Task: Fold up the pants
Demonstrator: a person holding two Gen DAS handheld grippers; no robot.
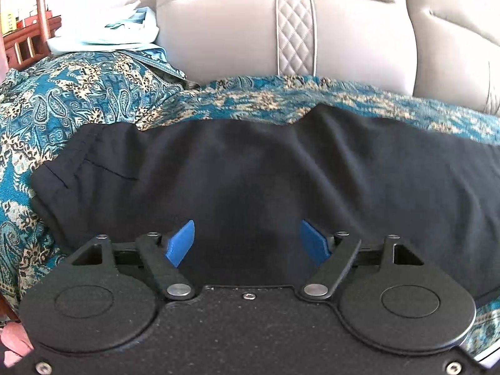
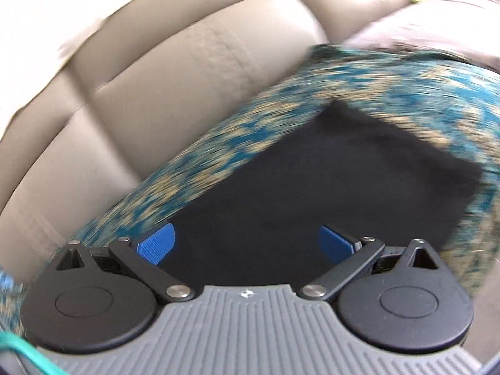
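Note:
Black pants (image 1: 250,168) lie spread across a teal paisley cloth (image 1: 78,100) on a sofa seat. Their waistband end is at the left in the left wrist view. My left gripper (image 1: 247,240) is open, its blue pads just above the near edge of the pants, holding nothing. In the blurred right wrist view the pants (image 2: 312,181) end in a square corner at the right. My right gripper (image 2: 247,243) is open above the dark fabric, empty.
A beige leather sofa back (image 1: 237,31) rises behind the cloth, also in the right wrist view (image 2: 140,78). Folded light-blue clothes (image 1: 118,31) sit at the back left. A wooden chair frame (image 1: 31,31) stands at the far left.

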